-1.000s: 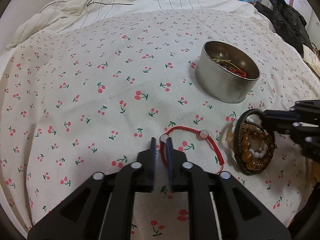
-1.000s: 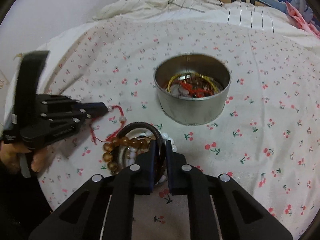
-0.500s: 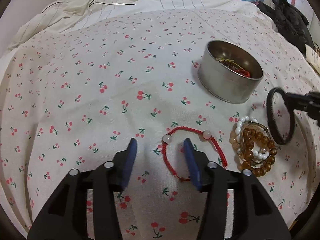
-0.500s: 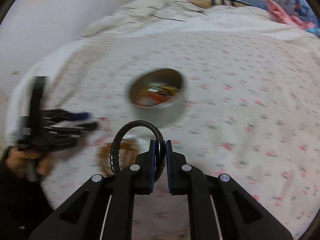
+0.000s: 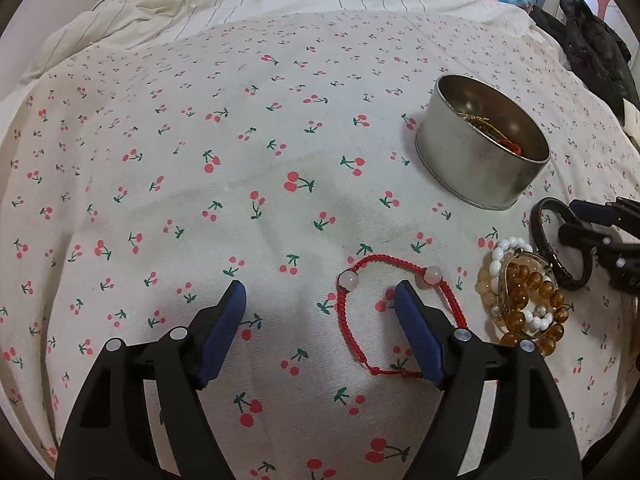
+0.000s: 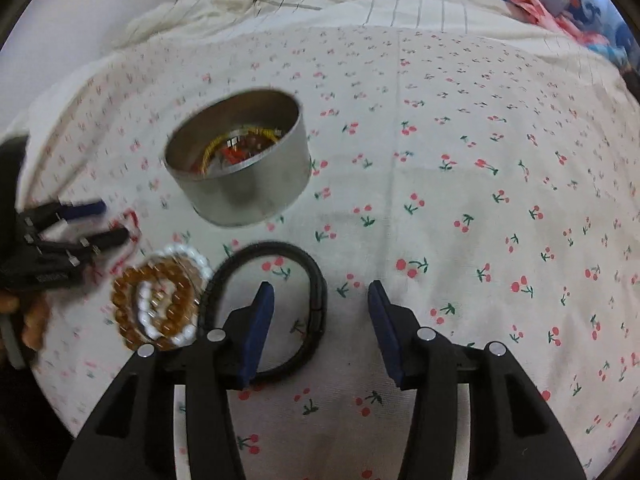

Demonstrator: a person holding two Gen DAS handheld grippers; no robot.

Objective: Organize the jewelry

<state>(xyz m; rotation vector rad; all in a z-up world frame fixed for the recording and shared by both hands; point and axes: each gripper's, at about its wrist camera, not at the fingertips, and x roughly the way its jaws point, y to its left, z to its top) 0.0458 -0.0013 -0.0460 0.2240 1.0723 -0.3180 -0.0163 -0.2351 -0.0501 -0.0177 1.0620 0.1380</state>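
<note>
Your right wrist view is motion-blurred on its left side, so the red cord bracelet point(image 6: 130, 222) shows there only as a smear beside your left gripper point(image 6: 108, 222), and the contents of the round metal tin point(image 6: 240, 164) read only as yellow and red tangles. From the left wrist view the tin point(image 5: 480, 164) hides most of what it holds behind its near wall; gold wire and a red piece show at the far side. Your right gripper point(image 5: 570, 220) is cut off by the right frame edge there. No brand or readable writing is visible; a pale mark on the left gripper's body is too blurred to read. Your left gripper point(image 5: 320, 296) has its fingers spread wide, holding nothing, with the right finger lying over the red cord bracelet point(image 5: 400, 312), whose loop runs long-axis toward and away from you on the cherry-print sheet point(image 5: 200, 200). Your right gripper point(image 6: 320, 296) is likewise spread, empty; its left finger sits over the black braided bracelet point(image 6: 272, 304), which lies flat as an oval, touching the stacked amber and white bead bracelets point(image 6: 160, 304), near the tin.
</note>
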